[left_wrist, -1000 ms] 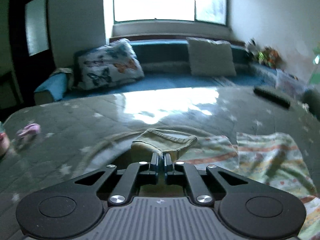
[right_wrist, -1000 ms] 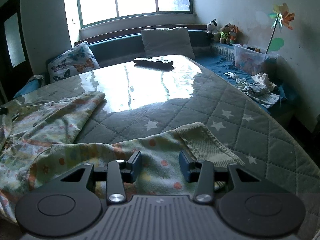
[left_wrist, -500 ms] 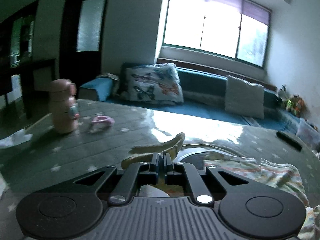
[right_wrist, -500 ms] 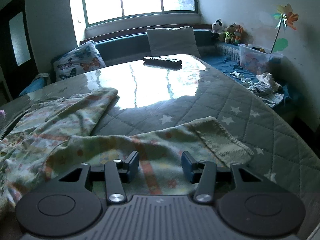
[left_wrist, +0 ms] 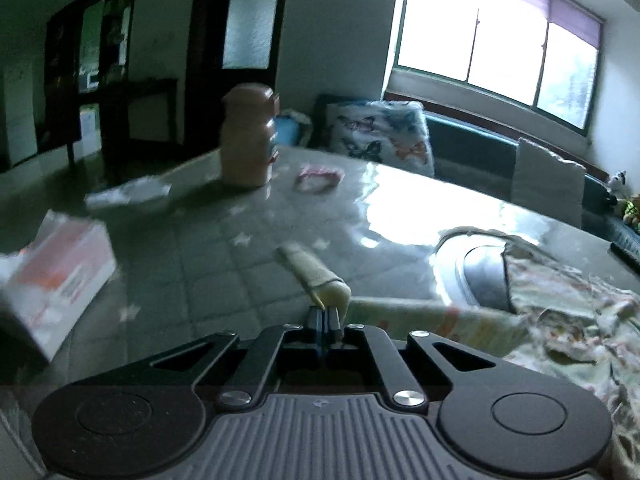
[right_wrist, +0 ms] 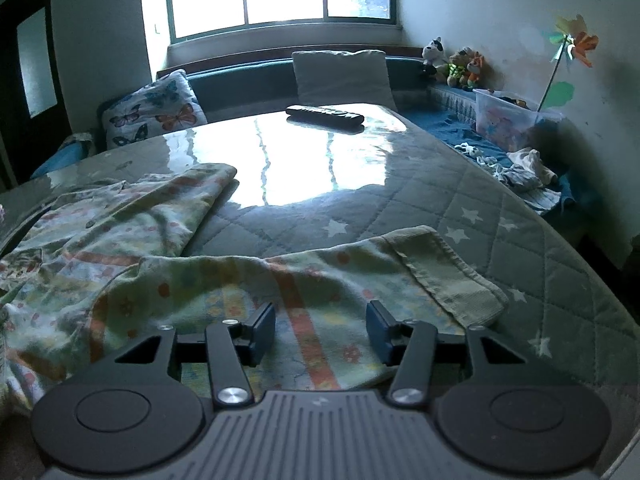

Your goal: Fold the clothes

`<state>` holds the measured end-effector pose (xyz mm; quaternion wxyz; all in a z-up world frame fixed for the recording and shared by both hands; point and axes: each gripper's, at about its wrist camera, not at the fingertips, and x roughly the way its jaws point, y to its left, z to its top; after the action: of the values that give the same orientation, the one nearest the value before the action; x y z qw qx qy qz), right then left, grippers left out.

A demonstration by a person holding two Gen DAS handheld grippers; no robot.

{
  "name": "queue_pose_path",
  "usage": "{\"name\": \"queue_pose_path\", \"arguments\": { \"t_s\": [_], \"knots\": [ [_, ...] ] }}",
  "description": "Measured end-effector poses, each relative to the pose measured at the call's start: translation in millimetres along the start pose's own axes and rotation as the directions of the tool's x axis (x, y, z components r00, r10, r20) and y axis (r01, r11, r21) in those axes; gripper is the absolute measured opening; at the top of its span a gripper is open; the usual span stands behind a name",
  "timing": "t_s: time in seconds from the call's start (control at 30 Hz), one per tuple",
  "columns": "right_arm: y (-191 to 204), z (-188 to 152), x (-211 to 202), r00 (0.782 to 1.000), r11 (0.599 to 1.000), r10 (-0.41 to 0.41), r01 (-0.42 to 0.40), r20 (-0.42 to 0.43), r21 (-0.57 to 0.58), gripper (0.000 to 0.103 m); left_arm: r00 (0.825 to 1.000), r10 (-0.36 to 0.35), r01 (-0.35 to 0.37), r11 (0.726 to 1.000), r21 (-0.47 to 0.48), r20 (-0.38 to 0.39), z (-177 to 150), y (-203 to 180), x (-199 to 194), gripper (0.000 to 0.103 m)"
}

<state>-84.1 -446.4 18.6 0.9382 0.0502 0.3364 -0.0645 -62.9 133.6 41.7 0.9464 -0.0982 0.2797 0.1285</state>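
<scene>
Right now my left gripper (left_wrist: pixel 325 320) pinches the cuff (left_wrist: pixel 316 276) of the garment (right_wrist: pixel 168 248) sprawled on the table (right_wrist: pixel 500 208); my right gripper (right_wrist: pixel 321 330) is opening, jaws apart above a sleeve.

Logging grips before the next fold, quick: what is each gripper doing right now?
Left gripper: shut on the cuff of the garment.
Right gripper: jaws opening over the garment, gripping nothing.

Garment spread across the table, clutter at its edges

From the right wrist view, the garment (right_wrist: pixel 168 264) lies at nine o'clock on the table (right_wrist: pixel 500 216), the remote (right_wrist: pixel 325 114) at twelve; the bottle (left_wrist: pixel 249 136) stands behind the box (left_wrist: pixel 60 276).
</scene>
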Motion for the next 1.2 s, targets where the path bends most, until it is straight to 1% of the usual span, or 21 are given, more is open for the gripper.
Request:
{"name": "queue_pose_path", "arguments": {
  "t_s": [0.1, 0.23, 0.3, 0.37, 0.5, 0.57, 0.7, 0.8, 0.93, 1.0, 1.1, 1.2],
  "knots": [
    [5, 0, 2, 1.0, 1.0, 0.001, -0.001, -0.004, -0.02, 0.054, 0.999, 0.035, -0.035, 0.999, 0.011, -0.017, -9, 5, 2, 0.001],
    [7, 2, 5, 1.0, 0.999, -0.005, 0.005, -0.008, -0.032, 0.054, 0.998, 0.046, -0.047, 0.999, -0.01, -0.035, -12, 13, 5, 0.001],
    [8, 3, 5, 1.0, 0.999, -0.007, 0.006, -0.013, -0.035, 0.054, 0.998, 0.049, -0.048, 0.999, 0.005, -0.048, -15, 15, 3, 0.001],
    [8, 3, 6, 1.0, 0.999, -0.008, 0.007, -0.016, -0.038, 0.054, 0.995, 0.065, -0.065, 0.998, 0.016, -0.073, -20, 18, 4, 0.001],
    [8, 4, 6, 1.0, 0.999, -0.006, 0.006, -0.019, -0.038, 0.055, 0.992, 0.102, -0.104, 0.994, -0.019, -0.079, -21, 30, 4, 0.001],
    [9, 6, 8, 1.0, 0.999, -0.004, 0.003, -0.022, -0.045, 0.055, 0.99, 0.11, -0.111, 0.994, -0.015, -0.086, -18, 33, 7, 0.001],
    [9, 8, 13, 1.0, 0.999, 0.001, -0.002, -0.021, -0.041, 0.055, 0.992, 0.104, -0.105, 0.994, -0.006, -0.07, -7, 34, 5, 0.002],
    [9, 8, 14, 1.0, 0.999, 0.002, -0.003, -0.018, -0.042, 0.057, 0.995, 0.068, -0.068, 0.998, -0.004, -0.067, 0, 30, 7, 0.005],
    [10, 9, 16, 1.0, 0.999, 0.005, -0.006, -0.018, -0.049, 0.061, 0.993, 0.035, -0.03, 0.998, 0.049, -0.113, 2, 19, 28, 0.005],
    [11, 9, 17, 1.0, 0.999, 0.005, -0.006, -0.018, -0.048, 0.062, 0.993, 0.027, -0.019, 0.997, 0.076, -0.115, 5, 14, 38, 0.005],
    [11, 11, 19, 1.0, 0.999, 0.005, -0.005, -0.017, -0.05, 0.063, 0.994, 0.046, -0.032, 0.991, 0.127, -0.103, 10, 7, 51, 0.005],
    [10, 12, 21, 1.0, 0.999, 0.001, -0.002, -0.015, -0.05, 0.066, 0.994, 0.077, -0.06, 0.978, 0.198, -0.076, 14, -1, 63, 0.005]
  ]
}}
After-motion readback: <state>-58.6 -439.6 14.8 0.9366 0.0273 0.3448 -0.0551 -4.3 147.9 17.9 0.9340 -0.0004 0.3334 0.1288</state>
